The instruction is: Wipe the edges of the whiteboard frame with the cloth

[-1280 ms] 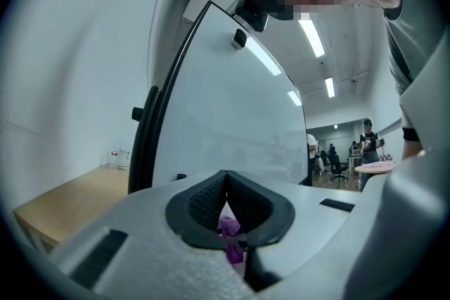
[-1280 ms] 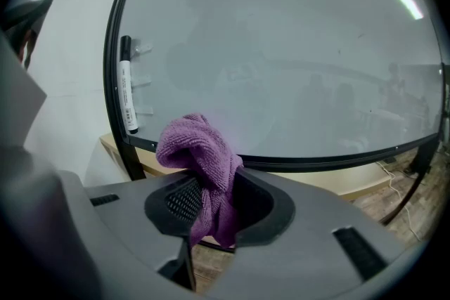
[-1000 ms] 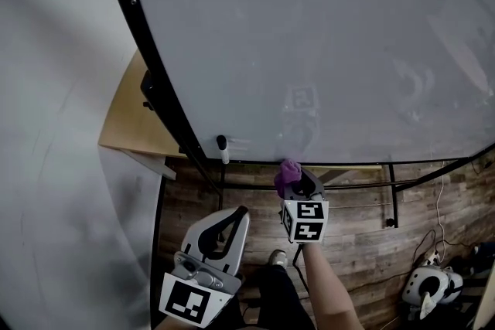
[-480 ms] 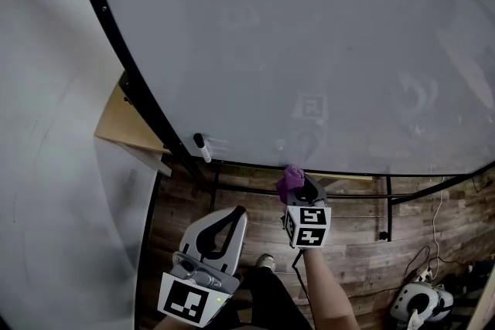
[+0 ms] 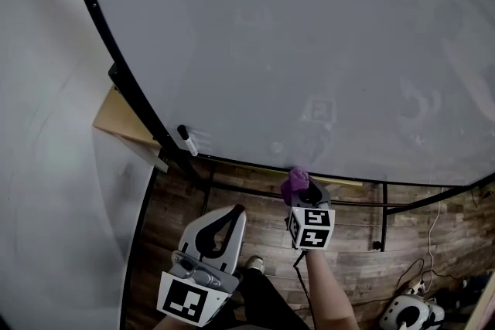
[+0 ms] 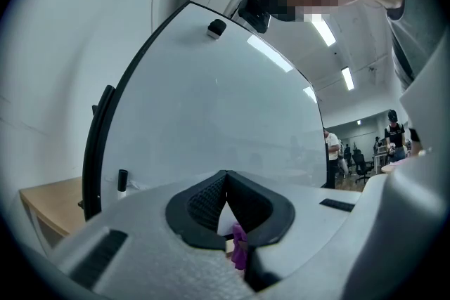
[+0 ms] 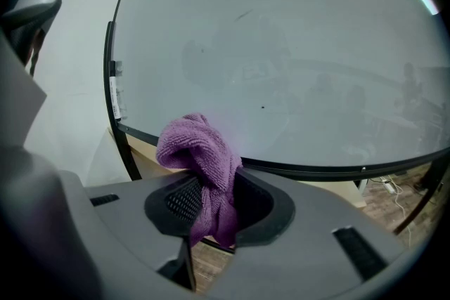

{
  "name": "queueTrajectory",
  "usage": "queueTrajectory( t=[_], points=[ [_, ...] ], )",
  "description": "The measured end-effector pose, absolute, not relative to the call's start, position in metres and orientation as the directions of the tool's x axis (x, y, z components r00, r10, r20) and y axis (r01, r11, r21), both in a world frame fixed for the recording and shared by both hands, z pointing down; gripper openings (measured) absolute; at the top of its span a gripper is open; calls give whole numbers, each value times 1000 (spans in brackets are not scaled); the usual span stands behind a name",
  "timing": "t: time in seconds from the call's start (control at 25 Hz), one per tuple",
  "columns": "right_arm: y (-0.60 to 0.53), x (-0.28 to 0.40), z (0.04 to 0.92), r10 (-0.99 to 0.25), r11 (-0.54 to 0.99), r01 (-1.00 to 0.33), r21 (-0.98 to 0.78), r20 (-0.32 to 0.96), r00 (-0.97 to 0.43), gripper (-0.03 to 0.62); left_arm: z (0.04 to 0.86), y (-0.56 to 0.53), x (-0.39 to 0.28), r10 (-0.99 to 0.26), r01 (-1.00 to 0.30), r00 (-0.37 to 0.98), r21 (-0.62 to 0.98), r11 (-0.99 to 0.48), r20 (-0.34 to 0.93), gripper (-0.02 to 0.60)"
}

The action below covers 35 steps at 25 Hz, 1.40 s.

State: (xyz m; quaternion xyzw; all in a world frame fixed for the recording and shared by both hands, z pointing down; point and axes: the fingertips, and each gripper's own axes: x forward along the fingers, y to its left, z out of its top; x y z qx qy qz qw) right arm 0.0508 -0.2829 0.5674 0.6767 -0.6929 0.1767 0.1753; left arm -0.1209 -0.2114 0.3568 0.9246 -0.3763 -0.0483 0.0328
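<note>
The whiteboard (image 5: 309,42) fills the head view, bounded by a thin black frame (image 5: 363,183) along its bottom and left edges. A purple cloth (image 5: 296,182) is pinched in my right gripper (image 5: 302,193), which is shut on it; the bunched cloth sits at the bottom frame edge. In the right gripper view the cloth (image 7: 200,151) rises out of the right gripper (image 7: 211,187) just before the bottom frame (image 7: 316,168). My left gripper (image 5: 232,212) hangs lower and to the left, away from the board, shut and empty. The left gripper (image 6: 226,183) points at the board face.
A black marker pen (image 5: 186,141) sits on the board near its lower left corner. A light wooden tabletop (image 5: 116,124) stands behind that corner. Black stand bars (image 5: 383,216) run under the board above the wood floor. A white device (image 5: 406,313) and cables lie at the floor's bottom right.
My right gripper with the cloth has slid to the right along the bottom frame edge, away from the marker pen. The left gripper has stayed where it was.
</note>
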Motion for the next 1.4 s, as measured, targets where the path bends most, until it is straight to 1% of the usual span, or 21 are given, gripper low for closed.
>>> queueTrajectory(
  t=[0.4,0.84,1.24,1.4],
  points=[
    [-269,88,564,-876,-42,-999,-7,481,33,109,350,-197,-110,-698,-693,713,86,-716,-68,17],
    [-268,88,563,-864,-95,-995,-13,497,76,107,347,-201,-120,-661,-655,747,93,-750,-67,17],
    [-266,90,562,-844,-183,-983,-20,516,146,107,343,-213,-129,-583,-575,808,104,-812,-81,17],
    [-268,89,563,-840,-208,-978,-28,517,164,107,344,-221,-133,-571,-562,817,107,-820,-84,17]
  ],
)
